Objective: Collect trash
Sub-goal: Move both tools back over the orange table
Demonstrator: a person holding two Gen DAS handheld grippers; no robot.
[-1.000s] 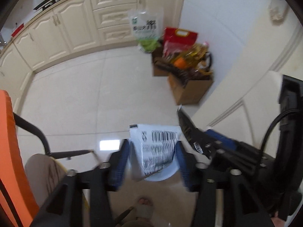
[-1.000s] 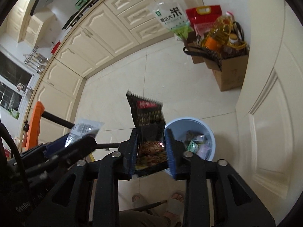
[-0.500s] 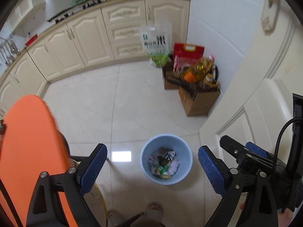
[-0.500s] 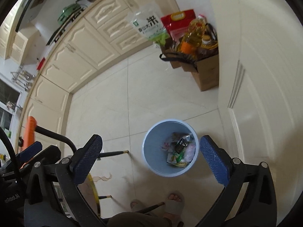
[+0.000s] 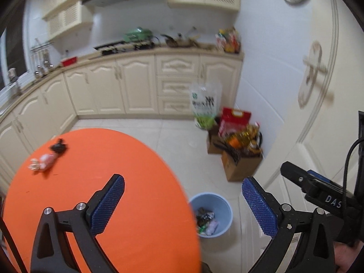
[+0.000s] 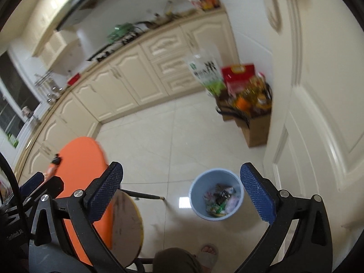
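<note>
A light-blue bin (image 5: 225,207) (image 6: 202,182) stands on the floor tiles and holds several wrappers. My left gripper (image 5: 182,182) hangs above the edge of the round orange table (image 5: 102,154); its jaws are still opening, with nothing between them. On the table's far left lie a pink-and-white wrapper (image 5: 43,161) and a small black piece (image 5: 58,146). My right gripper (image 6: 182,168) is high above the floor, open and empty, with the bin below its right finger. It also shows at the right edge of the left wrist view, right gripper (image 5: 318,188).
Two cardboard boxes of groceries (image 5: 241,166) (image 6: 257,127) and a rice bag (image 5: 204,104) stand by the cream cabinets. A white door (image 6: 318,113) runs along the right. A wooden stool (image 6: 127,218) sits beside the table, and a person's sandalled foot (image 6: 207,252) is below.
Both grippers opened and let go of their wrappers, which now lie in the bin. Both then rose; the left one swung left over the orange table.
</note>
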